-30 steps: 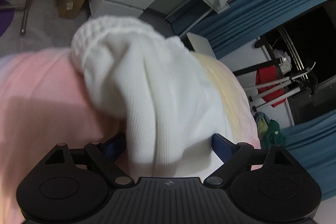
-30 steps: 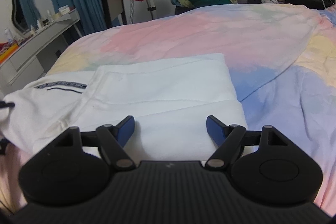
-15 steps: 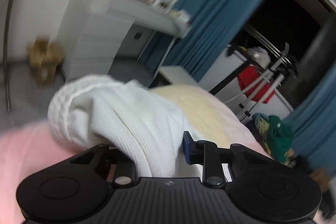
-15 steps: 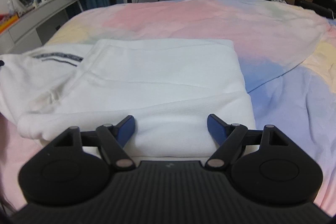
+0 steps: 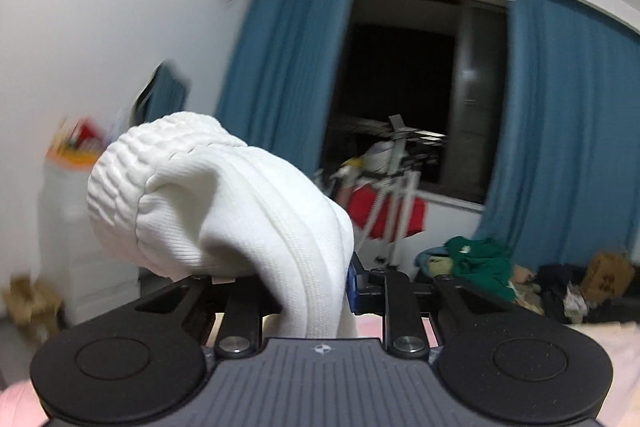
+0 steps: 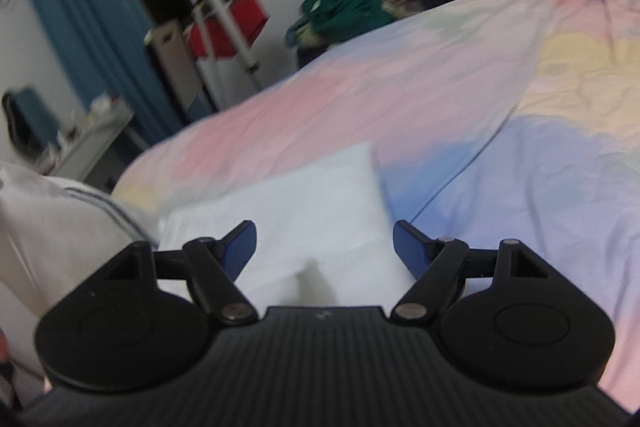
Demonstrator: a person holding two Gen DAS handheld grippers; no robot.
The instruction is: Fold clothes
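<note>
My left gripper (image 5: 310, 277) is shut on a bunched part of the white garment (image 5: 224, 203), with its ribbed cuff on top, and holds it up in the air facing the window. My right gripper (image 6: 325, 247) is open and empty, just above the folded body of the white garment (image 6: 304, 211) on the bed. A raised part of the garment with dark stripes (image 6: 60, 211) hangs at the left of the right wrist view.
The pastel bedspread (image 6: 500, 115) stretches right and ahead. A drying rack with a red cloth (image 5: 384, 211), a pile of green clothes (image 5: 476, 263), blue curtains (image 5: 560, 131) and a white dresser (image 6: 92, 135) stand beyond the bed.
My left gripper has shut on the white garment and lifted it off the bed, swinging up toward the window. My right gripper has tilted and stayed open over the folded part.
</note>
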